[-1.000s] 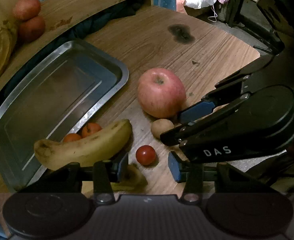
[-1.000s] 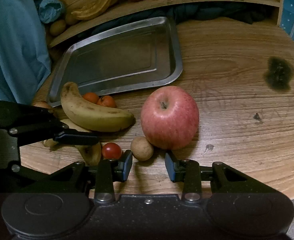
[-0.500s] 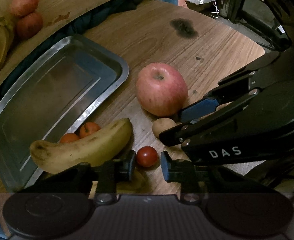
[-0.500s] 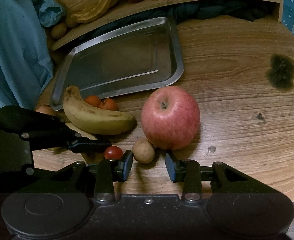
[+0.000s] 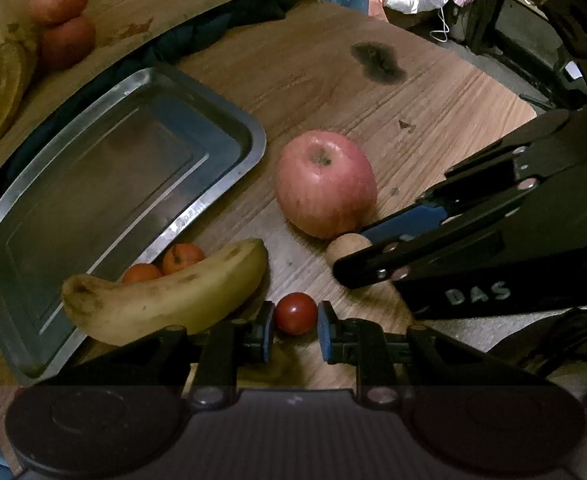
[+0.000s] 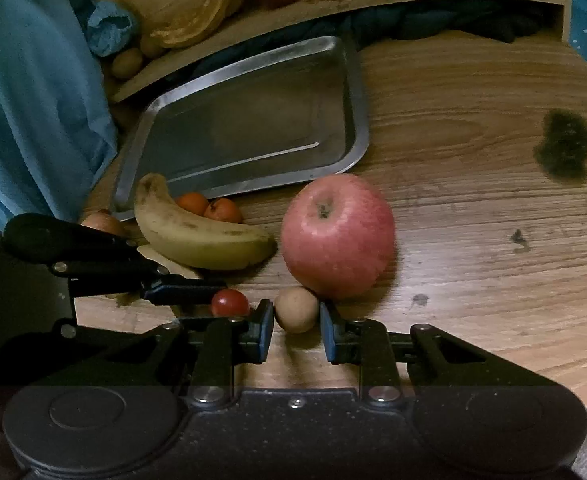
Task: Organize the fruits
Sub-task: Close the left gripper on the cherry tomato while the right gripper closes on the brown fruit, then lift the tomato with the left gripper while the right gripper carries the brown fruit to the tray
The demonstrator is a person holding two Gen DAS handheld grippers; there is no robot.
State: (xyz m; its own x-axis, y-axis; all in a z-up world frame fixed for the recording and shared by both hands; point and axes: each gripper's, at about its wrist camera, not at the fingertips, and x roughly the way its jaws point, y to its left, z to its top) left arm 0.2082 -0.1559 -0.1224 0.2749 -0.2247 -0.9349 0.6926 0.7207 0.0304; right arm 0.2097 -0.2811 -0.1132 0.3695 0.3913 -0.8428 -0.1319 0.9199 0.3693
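Our two grippers close in on the smallest fruit while the tray [image 5: 229, 168] still lies empty at the left of the table [image 5: 317, 80], so the sorting has barely begun. A second ago our left gripper [image 5: 295, 326] stood wide apart, short of the tomato [image 5: 295, 314]; since then it has slid forward and narrowed, and the tomato now sits between its blue pads with a thin gap showing on either side. We judge that a grip is near but not yet made. Beside it, touching the tray's near rim, the banana [image 5: 165, 300] lies across two oranges [image 5: 161, 266], untouched.

To the right, our other gripper [image 6: 296, 326] has crept up on the brown fruit [image 6: 296, 309], which was ahead of its fingertips a second ago and now rests between them, jaws about as wide as before and not clamped. The apple [image 6: 337, 236] stands just behind, touching that brown fruit.

Both tools lie low and nearly level with the tabletop, pointing toward the tray, the left angled in across the right's view and the right angled across the left's, so the two sets of fingers work close together.
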